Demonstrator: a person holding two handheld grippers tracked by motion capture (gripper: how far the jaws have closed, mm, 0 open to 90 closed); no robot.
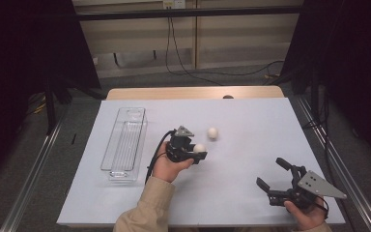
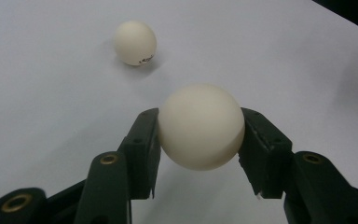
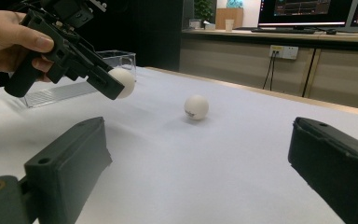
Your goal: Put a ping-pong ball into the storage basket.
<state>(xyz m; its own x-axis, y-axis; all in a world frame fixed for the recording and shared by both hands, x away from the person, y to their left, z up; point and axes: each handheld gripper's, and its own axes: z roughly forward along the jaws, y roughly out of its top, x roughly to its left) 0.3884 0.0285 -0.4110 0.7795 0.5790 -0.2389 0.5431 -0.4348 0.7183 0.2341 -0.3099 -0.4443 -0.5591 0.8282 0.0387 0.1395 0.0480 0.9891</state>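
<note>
My left gripper is shut on a white ball, lifted a little off the white table mat; the same held ball shows in the right gripper view between that gripper's black jaws. A second white ball rests on the mat just beyond it, with small dark print on it. My right gripper stands open near the front right of the mat, jaws wide and nothing between them.
A clear plastic bin, long and narrow, lies on the mat's left side. The wooden table edge runs along the back. Cables hang on the wall behind, and dark curtains flank both sides.
</note>
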